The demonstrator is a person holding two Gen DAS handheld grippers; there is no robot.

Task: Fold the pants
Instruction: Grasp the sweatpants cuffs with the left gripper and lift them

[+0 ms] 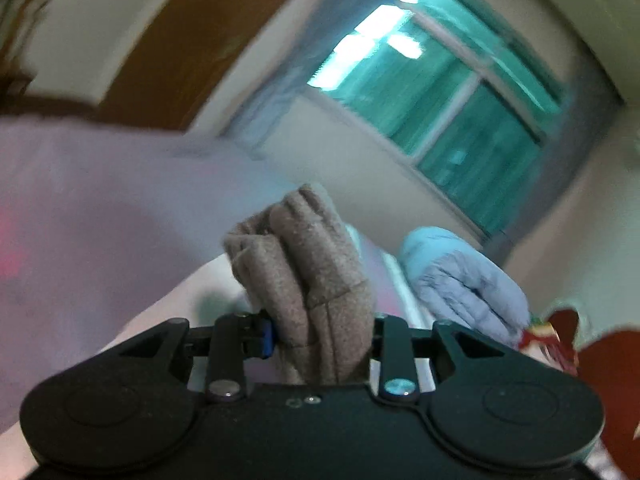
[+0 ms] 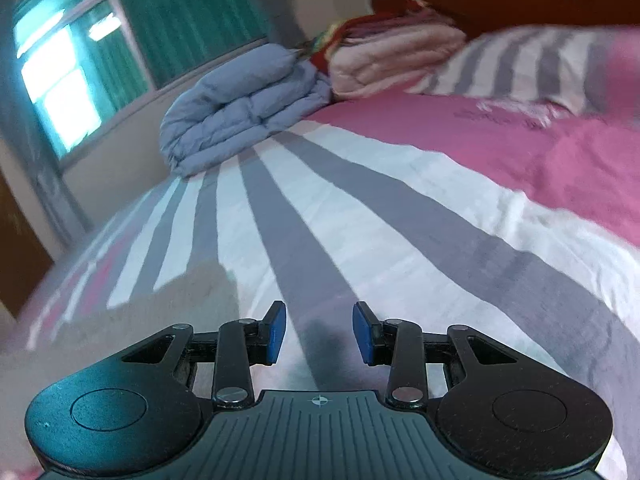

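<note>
Here, the left gripper (image 1: 322, 332) pinches the bunched brown pants (image 1: 308, 276), lifted off the bed.
The right gripper (image 2: 319, 334) hangs empty, jaws apart, over the striped bedsheet (image 2: 360, 216); more pants cloth lies to its left.

Fuzzy matt felt-like pants (image 1: 316, 280); smooth cotton bedsheet (image 2: 360, 216)

So the pants (image 1: 308, 280) are bunched up between the left gripper's (image 1: 320, 334) fingers, sticking out past them. The right gripper (image 2: 319, 334) sits over the bedspread (image 2: 360, 216), nothing between its fingers. A folded duvet (image 2: 240, 120) lies at the bed's far end below the window (image 2: 120, 48), a quilt stack (image 2: 392, 52) just right of it, then a pillow (image 2: 520, 64).
</note>
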